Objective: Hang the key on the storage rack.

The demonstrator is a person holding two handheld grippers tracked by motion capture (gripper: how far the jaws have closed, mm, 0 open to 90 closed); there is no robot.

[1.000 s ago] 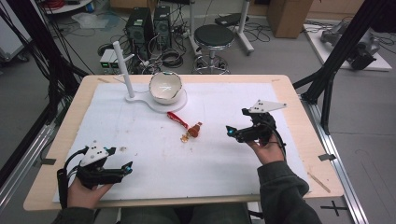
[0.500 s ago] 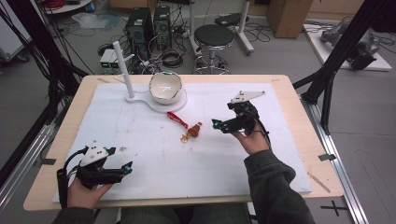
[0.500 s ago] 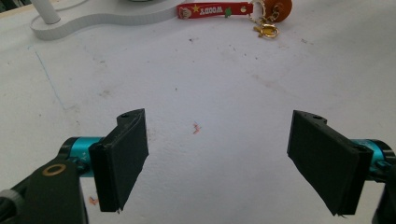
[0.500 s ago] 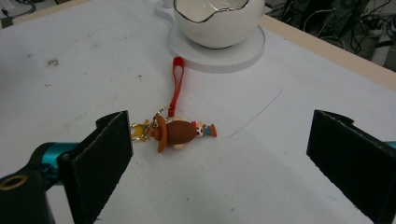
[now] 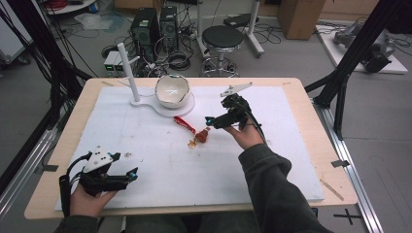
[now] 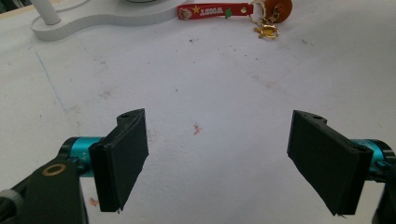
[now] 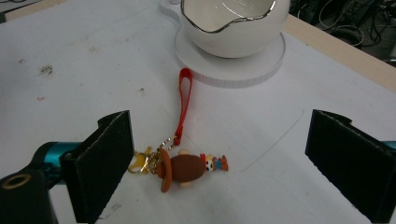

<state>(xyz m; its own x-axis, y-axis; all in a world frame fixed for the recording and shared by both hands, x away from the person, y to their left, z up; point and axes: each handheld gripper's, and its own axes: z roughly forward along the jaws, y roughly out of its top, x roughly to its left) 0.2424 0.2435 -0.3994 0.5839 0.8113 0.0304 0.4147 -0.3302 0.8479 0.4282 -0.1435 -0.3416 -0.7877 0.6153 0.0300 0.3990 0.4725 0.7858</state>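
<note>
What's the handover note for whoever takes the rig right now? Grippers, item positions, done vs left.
Right gripper: open, empty, over mid-table, jaws straddling the keychain figure.
Left gripper: open, empty, parked at the near left of the table.
Keychain: flat on the table, red strap pointing toward the white bowl, gold clasp beside the figure. Bowl sits on the white stand base, beside the post.
Done: approach only. Nothing gripped yet.
Left: probably close on the keychain, lift it, and place it; the destination is unclear.

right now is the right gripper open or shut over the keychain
Open: in the right gripper view, the right gripper has its jaws wide apart, the keychain lying between them, ungripped.
</note>
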